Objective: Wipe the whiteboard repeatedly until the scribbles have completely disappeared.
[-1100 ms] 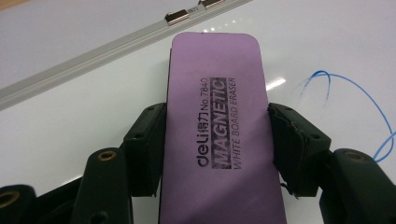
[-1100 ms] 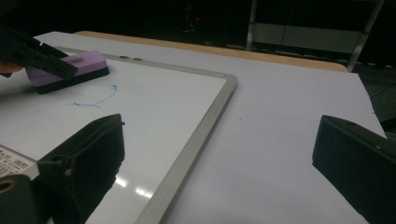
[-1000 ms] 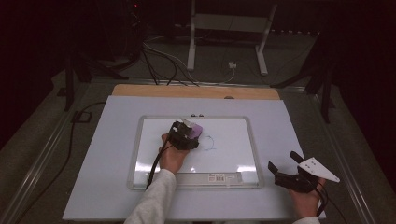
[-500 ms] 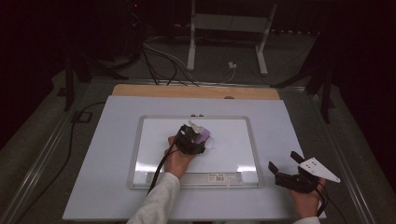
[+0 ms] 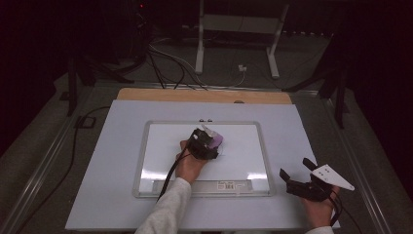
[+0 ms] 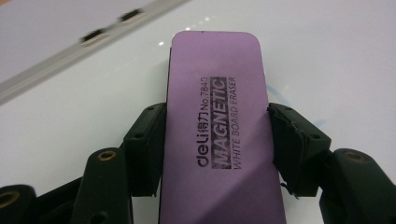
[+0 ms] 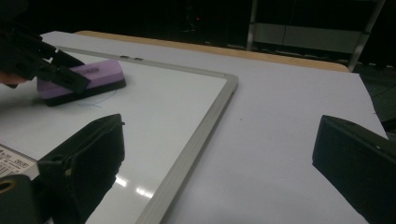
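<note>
The desk [image 5: 122,195] carries a whiteboard [image 5: 243,165] lying flat with its silver frame, and both grippers work over it from the near side. The left gripper [image 5: 207,141] is over the middle of the board, its jaws closed against the two long sides of a purple eraser [image 6: 217,130], whose label reads magnetic white board eraser; the eraser sits flat on the white surface directly ahead of that gripper. Compared with a second ago, this gripper and the eraser have travelled toward the right side of the board and slightly nearer the person, which suggests a wiping stroke in progress.

The right gripper [image 5: 304,183] rests off the board's near right corner, jaws spread wide with nothing between them, and has not shifted in that time.

Faint blue pen marks [image 7: 100,100] lie just beside the eraser, on the side nearer the right gripper, and a thin trace shows past the left gripper's right jaw. Judging from that, the wiping is not finished: some ink remains next to the eraser, so further passes over that patch look necessary.
</note>
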Available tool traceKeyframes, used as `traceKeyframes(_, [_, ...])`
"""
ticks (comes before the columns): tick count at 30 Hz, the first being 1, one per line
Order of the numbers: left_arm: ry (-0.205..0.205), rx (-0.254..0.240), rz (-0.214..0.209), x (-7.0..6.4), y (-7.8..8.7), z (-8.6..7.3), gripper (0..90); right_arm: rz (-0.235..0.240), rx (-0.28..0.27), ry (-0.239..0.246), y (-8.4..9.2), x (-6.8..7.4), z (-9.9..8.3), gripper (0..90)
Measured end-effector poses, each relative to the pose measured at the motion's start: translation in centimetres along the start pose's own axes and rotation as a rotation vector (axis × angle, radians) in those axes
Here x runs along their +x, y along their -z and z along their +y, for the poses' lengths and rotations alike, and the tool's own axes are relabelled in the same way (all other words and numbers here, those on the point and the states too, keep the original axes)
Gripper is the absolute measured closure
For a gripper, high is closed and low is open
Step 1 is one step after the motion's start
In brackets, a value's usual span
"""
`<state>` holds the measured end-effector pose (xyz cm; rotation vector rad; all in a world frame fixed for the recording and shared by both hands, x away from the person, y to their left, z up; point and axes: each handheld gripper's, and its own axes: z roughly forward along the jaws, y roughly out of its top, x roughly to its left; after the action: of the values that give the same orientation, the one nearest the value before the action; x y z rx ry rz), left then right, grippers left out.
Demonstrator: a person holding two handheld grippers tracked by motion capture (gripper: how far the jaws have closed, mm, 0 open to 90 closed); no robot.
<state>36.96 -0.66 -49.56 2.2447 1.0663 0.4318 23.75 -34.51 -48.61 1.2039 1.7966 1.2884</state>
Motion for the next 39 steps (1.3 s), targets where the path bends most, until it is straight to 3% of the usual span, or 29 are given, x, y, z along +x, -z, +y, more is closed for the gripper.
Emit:
traceKeyframes(3, [-0.053,0.000,-0.044,-1.3,0.2,-0.1,42.1,0.000,0.000,0.000,0.0,0.0,0.0,2.1])
traceKeyframes(4, [-0.066,-0.005,-0.035,-1.5,0.2,-0.1,42.1,0.000,0.001,0.000,0.0,0.0,0.0,2.1])
traceKeyframes(6, [-0.061,-0.007,-0.041,-1.3,0.1,-0.1,42.1,0.001,0.001,0.003,0.0,0.1,0.0,2.1])
traceKeyframes(12, [-0.015,-0.004,0.082,0.3,-0.4,0.4,42.1,-0.002,-0.003,-0.003,0.2,-0.1,0.0,2.1])
traceKeyframes(15, [0.028,0.003,0.114,1.3,-0.5,0.5,42.1,-0.004,-0.002,-0.003,0.2,-0.2,0.0,2.1])
traceKeyframes(17, [0.051,0.004,0.108,1.5,-0.5,0.5,42.2,-0.004,-0.001,-0.004,0.2,-0.2,0.0,2.1])
traceKeyframes(19, [0.037,0.008,0.107,1.3,-0.5,0.6,42.1,-0.003,-0.001,-0.003,0.2,-0.1,0.0,2.1])
traceKeyframes(27, [-0.024,0.012,-0.010,-0.5,-0.3,0.6,42.1,0.000,0.000,0.002,0.0,0.0,0.0,2.1])
traceKeyframes(29, [-0.039,0.015,-0.003,-0.5,-0.3,0.6,42.1,-0.002,0.000,0.001,0.1,0.0,0.0,2.1])
traceKeyframes(32, [-0.052,0.023,0.056,-0.3,-0.4,0.9,42.1,-0.004,-0.001,-0.003,0.2,-0.1,0.0,2.1])
traceKeyframes(36, [-0.019,0.026,0.126,0.6,-0.6,1.0,42.1,-0.005,-0.004,-0.004,0.2,-0.2,0.0,2.1])
traceKeyframes(39, [0.014,0.029,0.126,1.1,-0.6,1.0,42.2,-0.007,-0.004,-0.004,0.2,-0.2,0.0,2.1])
